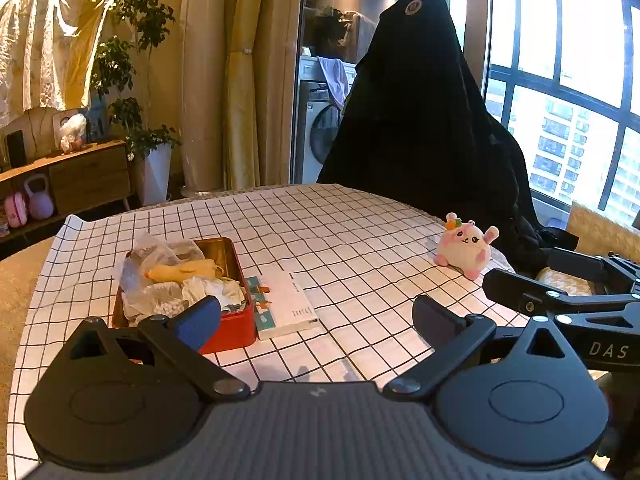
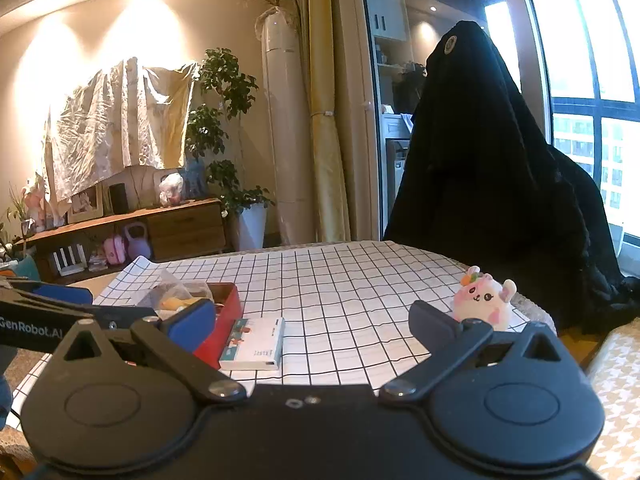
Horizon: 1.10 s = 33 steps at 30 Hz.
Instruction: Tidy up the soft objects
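Plush bunny (image 1: 467,243) sits ahead-right, well apart from both empty, wide-spread tongs (image 1: 316,320) (image 2: 314,322)

Warm spotlights glare on the wall (image 2: 120,40); the window (image 1: 580,80) blows out white; fisheye bending curves the edges; focus stays sharp.

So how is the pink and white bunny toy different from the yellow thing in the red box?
The round pink and white plush bunny sits alone on the checked tablecloth, out in the open. The long yellow soft toy lies flat inside the red metal box, half buried among crumpled bags and cloth. The bunny is plump with a face; the yellow one is slim, its shape unclear. Neither is held by any tongs.
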Each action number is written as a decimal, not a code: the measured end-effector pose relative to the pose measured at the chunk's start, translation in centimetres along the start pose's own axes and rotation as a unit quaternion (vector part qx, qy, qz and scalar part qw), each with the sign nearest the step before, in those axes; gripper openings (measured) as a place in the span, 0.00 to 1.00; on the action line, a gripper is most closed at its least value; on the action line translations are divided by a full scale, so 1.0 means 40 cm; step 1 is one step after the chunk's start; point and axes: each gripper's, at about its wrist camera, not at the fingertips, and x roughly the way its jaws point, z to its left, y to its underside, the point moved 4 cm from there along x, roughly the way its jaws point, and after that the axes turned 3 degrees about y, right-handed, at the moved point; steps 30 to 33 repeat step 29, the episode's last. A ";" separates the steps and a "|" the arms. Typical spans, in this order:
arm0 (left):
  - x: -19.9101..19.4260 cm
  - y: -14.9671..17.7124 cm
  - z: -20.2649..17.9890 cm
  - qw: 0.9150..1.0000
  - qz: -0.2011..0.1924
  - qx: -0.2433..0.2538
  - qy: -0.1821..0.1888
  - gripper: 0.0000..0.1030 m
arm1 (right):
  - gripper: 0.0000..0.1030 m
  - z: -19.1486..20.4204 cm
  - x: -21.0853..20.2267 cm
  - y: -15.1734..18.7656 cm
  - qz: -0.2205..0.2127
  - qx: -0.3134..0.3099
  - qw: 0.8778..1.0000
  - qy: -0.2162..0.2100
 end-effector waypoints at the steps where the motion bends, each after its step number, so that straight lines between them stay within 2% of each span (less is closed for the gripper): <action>1: -0.001 0.000 0.000 1.000 0.000 0.000 0.000 1.00 | 1.00 0.001 -0.001 0.000 0.000 -0.001 1.000 0.000; 33: 0.003 0.009 0.007 1.000 0.002 -0.011 0.003 1.00 | 1.00 0.001 -0.001 0.009 0.009 -0.001 1.000 0.006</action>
